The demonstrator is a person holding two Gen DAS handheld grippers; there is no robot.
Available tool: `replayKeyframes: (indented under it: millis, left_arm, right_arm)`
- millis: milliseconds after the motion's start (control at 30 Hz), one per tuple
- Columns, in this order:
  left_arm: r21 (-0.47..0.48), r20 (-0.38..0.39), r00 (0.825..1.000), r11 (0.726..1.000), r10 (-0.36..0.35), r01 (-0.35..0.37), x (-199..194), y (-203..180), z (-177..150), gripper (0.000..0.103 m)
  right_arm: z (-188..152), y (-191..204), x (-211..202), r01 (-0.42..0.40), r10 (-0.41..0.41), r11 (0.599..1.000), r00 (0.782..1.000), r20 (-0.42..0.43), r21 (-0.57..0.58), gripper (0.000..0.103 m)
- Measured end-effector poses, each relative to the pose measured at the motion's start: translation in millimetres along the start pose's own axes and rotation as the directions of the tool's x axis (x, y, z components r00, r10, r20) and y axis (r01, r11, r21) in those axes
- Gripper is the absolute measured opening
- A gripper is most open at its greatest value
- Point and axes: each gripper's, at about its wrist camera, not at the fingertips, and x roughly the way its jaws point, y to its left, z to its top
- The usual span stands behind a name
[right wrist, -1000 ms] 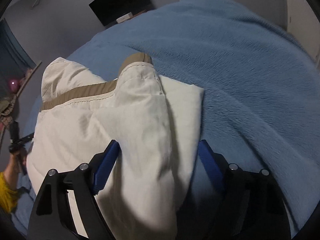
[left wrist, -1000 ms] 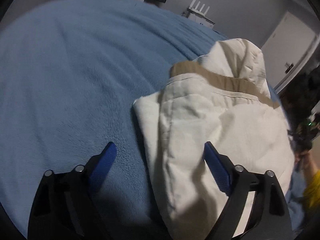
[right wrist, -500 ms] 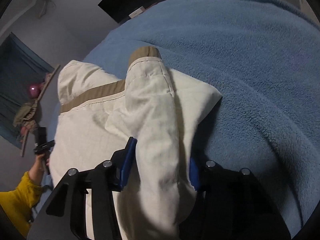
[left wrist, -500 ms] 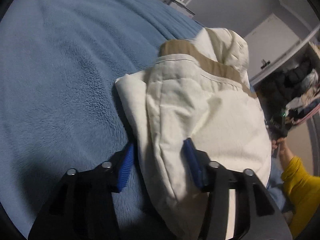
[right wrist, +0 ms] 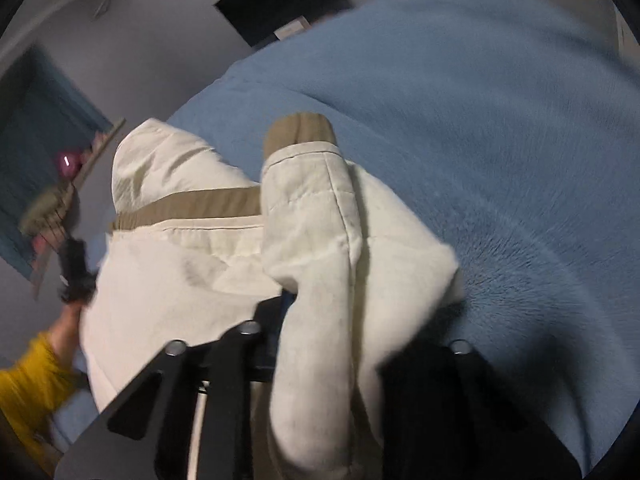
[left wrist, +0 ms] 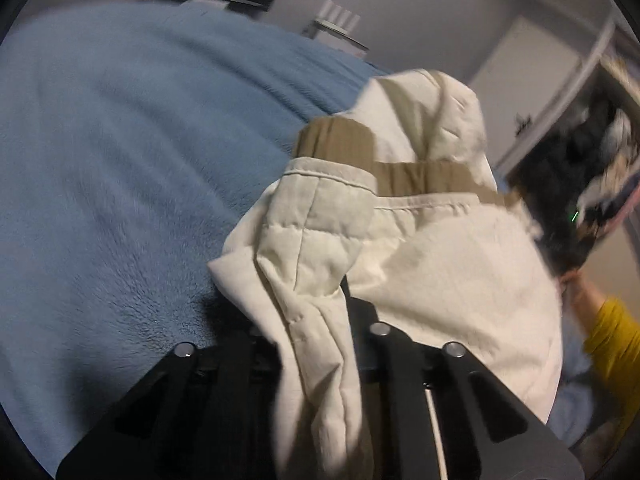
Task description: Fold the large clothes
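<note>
As both clamp jacket (left wrist: 440, 264), hand-held grippers level

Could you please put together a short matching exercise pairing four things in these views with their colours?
Things:
1. jacket
2. blanket
3. cuff band
4. person's sleeve

Colours:
A. tan
B. yellow
C. cream
D. blue

Pairs: 1-C, 2-D, 3-A, 4-B
</note>
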Motion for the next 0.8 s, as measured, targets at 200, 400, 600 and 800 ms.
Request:
replayKeyframes:
  millis: [200, 400, 600, 800]
  left_arm:
    - [0.084, 0.044, 0.999, 0.996, 0.004, -0.007, -47.5, -39.7, 2.7, 0.011]
    - [0.123, 0.133, 0.99, 0.992, -0.053, 0.036, -107.1, -84.6, -4.5, 0.01]
    - [0.187, 0.151, 0.98, 0.977, -0.128, 0.099, -153.2, -144.1, -14.4, 0.01]
    - [0.146, 0.034, 0.992, 0.983, -0.118, 0.111, -99.3, -152.2, -32.4, 0.011]
  right_arm:
    - [-17.3, 41.3, -65.5, 0.039, -0.029, 0.997, 0.989, 0.144, -0.069, 0.009]
    - [-49.8, 69.4, -139.1, 0.014, 0.0, 0.998, 0.966, 0.257, -0.054, 0.008]
    - [-82.7, 76.2, -218.7, 0.018, -0.01, 0.999, 0.959, 0.283, -0.027, 0.008]
    - [-105.9, 39.7, -210.4, 0.054, -0.072, 0.993, 0.981, 0.18, 0.103, 0.008]
